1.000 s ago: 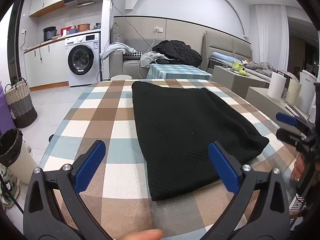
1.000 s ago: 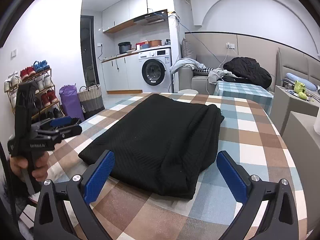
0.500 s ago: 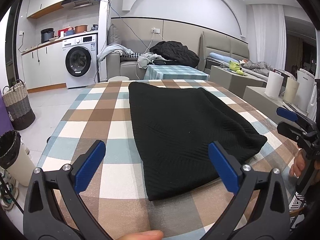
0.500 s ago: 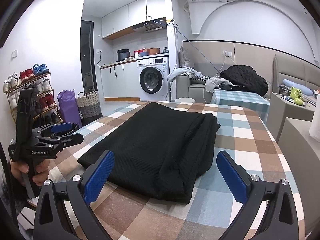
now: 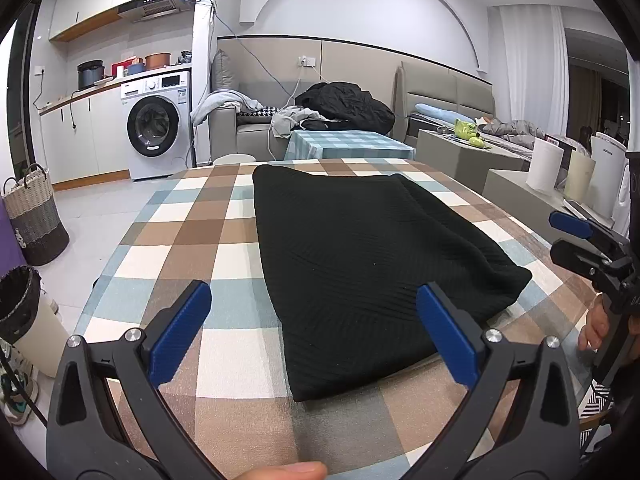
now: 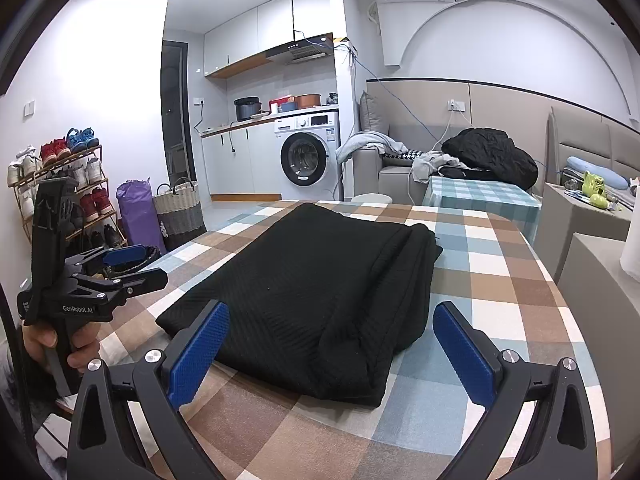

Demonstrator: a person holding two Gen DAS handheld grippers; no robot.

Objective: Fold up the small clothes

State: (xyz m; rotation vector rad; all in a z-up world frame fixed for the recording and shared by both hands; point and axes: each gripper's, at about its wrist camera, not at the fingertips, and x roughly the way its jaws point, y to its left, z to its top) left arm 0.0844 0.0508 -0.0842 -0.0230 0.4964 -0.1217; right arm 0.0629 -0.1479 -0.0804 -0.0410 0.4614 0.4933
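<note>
Left gripper (image 5: 314, 334): spread wide, empty, held off the table's near edge, aimed at the garment's near hem.
Right gripper (image 6: 332, 344): also spread, nothing pinched, poised near the garment's near corner.
Black knit garment (image 5: 360, 248): lying mid-table on the checked tablecloth (image 5: 192, 232), folded into a long rectangle, layers doubled along its right edge.
Progress: lengthwise fold apparently done; crosswise fold to a compact bundle probably left.
Beyond: washing machine (image 6: 306, 156), sofa with piled clothes.

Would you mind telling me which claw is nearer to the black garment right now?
Right, narrowly. The right claw sits open at the black garment's near corner, its left pad overlapping the edge; the left claw, also open, hangs just short of the hem.
</note>
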